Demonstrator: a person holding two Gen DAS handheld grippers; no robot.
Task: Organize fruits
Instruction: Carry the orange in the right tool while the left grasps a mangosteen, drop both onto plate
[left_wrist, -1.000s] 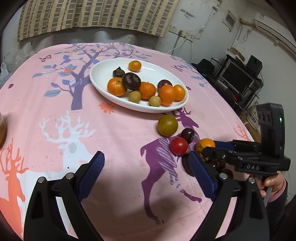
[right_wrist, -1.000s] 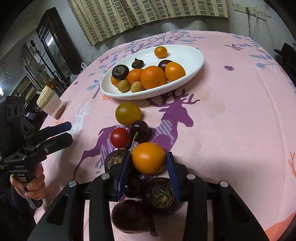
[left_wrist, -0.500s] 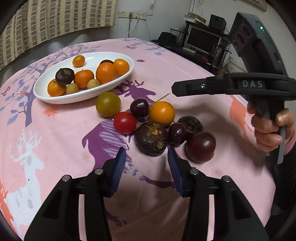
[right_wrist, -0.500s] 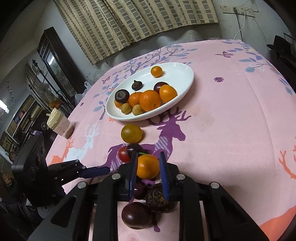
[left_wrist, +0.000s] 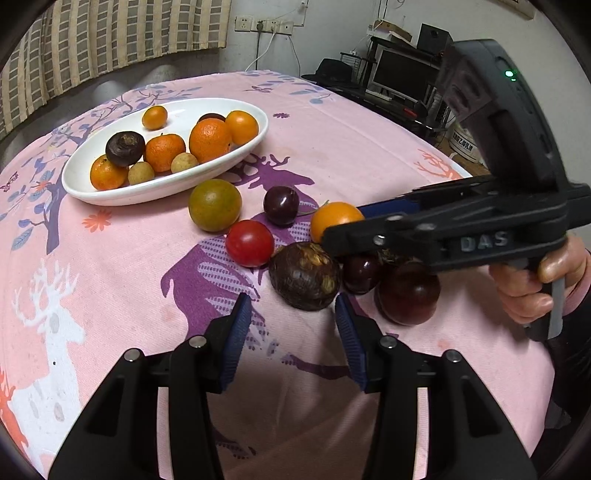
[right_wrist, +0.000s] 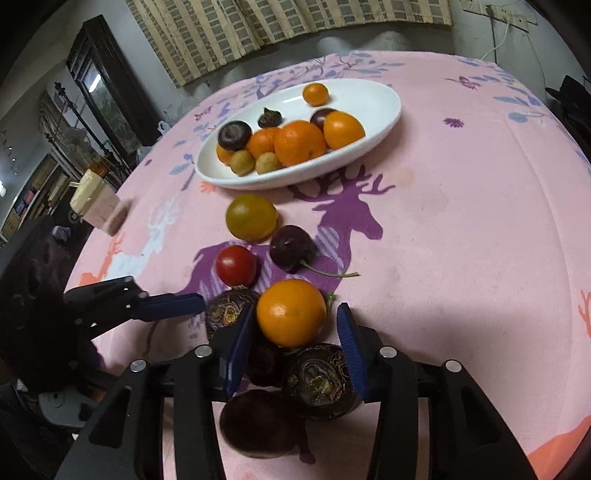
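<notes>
Left gripper (left_wrist: 291, 332) spread open, dark rough fruit (left_wrist: 304, 275) just ahead between the jaws. Right gripper (right_wrist: 295, 326), marked "DAS", open around small orange (right_wrist: 291, 312), apparently not pinching. White plate (right_wrist: 384, 110) well beyond.

A pink tablecloth (left_wrist: 369, 155) printed with purple and white deer carries a white plate (left_wrist: 255, 142), oranges and a red tomato (left_wrist: 250, 242).

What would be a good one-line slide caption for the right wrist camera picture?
Open right gripper straddles a loose orange on the pink tablecloth, with a white plate of fruit beyond.
</notes>
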